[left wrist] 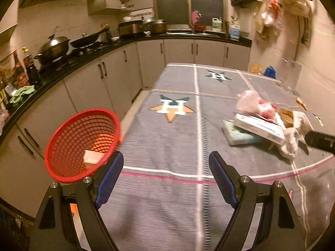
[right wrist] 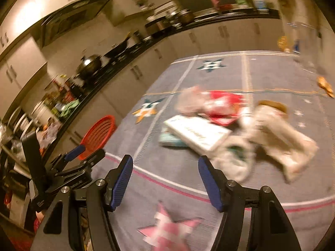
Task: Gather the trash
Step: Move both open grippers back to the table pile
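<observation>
The trash lies heaped on the right of the worktop: a white box over a teal packet, a clear bag with red inside, crumpled paper. My right jaws hang spread and empty just short of it. My left jaws are spread too, empty, beside the red basket at the worktop's left edge, a small box inside it.

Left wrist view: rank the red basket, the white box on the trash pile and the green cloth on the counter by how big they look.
1. red basket, though it sits closest to the camera
2. white box
3. green cloth, farther off
</observation>
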`<state>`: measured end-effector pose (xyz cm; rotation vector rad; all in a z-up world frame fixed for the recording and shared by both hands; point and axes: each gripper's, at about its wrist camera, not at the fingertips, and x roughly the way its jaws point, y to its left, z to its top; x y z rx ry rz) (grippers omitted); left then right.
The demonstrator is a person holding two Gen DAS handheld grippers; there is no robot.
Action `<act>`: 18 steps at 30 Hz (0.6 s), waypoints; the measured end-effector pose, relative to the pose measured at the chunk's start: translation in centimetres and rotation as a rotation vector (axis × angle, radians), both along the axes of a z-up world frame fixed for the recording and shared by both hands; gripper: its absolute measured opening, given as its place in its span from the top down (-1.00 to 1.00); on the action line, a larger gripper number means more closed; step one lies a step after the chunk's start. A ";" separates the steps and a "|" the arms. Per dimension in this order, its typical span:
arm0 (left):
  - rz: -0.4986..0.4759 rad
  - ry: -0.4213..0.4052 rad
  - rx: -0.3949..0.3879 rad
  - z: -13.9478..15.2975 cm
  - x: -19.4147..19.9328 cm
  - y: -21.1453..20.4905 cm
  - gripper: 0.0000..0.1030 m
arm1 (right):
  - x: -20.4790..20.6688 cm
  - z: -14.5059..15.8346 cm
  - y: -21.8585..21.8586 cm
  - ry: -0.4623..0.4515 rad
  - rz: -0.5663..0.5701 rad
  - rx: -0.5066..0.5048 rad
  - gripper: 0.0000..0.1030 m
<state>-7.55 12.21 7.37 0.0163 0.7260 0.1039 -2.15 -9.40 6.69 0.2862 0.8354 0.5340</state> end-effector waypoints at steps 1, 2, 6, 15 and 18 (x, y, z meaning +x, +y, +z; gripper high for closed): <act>-0.010 0.005 -0.002 -0.1 0.1 -0.4 -0.60 | -0.1 -0.1 -1.2 0.003 -0.024 0.009 -0.35; -0.022 0.011 -0.004 -0.2 0.2 -0.9 -0.60 | -0.2 -0.1 -2.0 0.006 -0.039 0.014 -0.35; -0.062 0.024 0.004 -0.4 0.4 -2.7 -0.60 | -0.4 -0.3 -5.8 0.011 -0.125 0.021 -0.35; -0.134 0.053 0.017 -1.4 0.5 -5.6 -0.60 | 1.2 -1.2 -12.7 0.046 -0.318 0.019 -0.35; -0.157 0.067 0.017 -1.9 0.6 -6.5 -0.60 | 3.1 -2.2 -14.7 0.083 -0.346 0.049 -0.35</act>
